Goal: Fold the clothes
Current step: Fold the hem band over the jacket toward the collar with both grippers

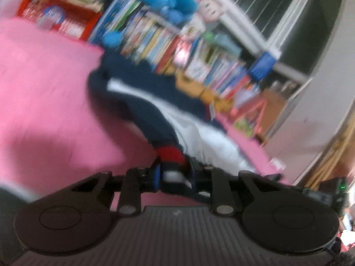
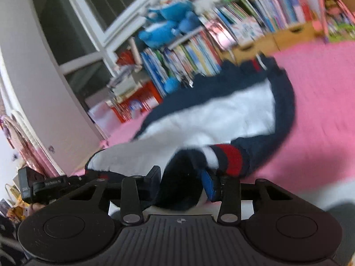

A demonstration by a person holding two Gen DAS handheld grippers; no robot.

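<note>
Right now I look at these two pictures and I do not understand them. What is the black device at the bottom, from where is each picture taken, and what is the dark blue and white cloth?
No robot is here. A person holds a hand-held two-finger tool in each hand, and a small wide-angle camera on each looks forward along its fingers. So the black parts at the bottom are the tool itself.

One picture is from the left tool, the other from the right tool.

On the pink bed cover lies a navy and white sweater with a red stripe at its cuffs. Each tool is closed on a part of it; the left one grips a cuff. Behind stand a shelf of books and blue plush toys. Both pictures are blurred.
</note>
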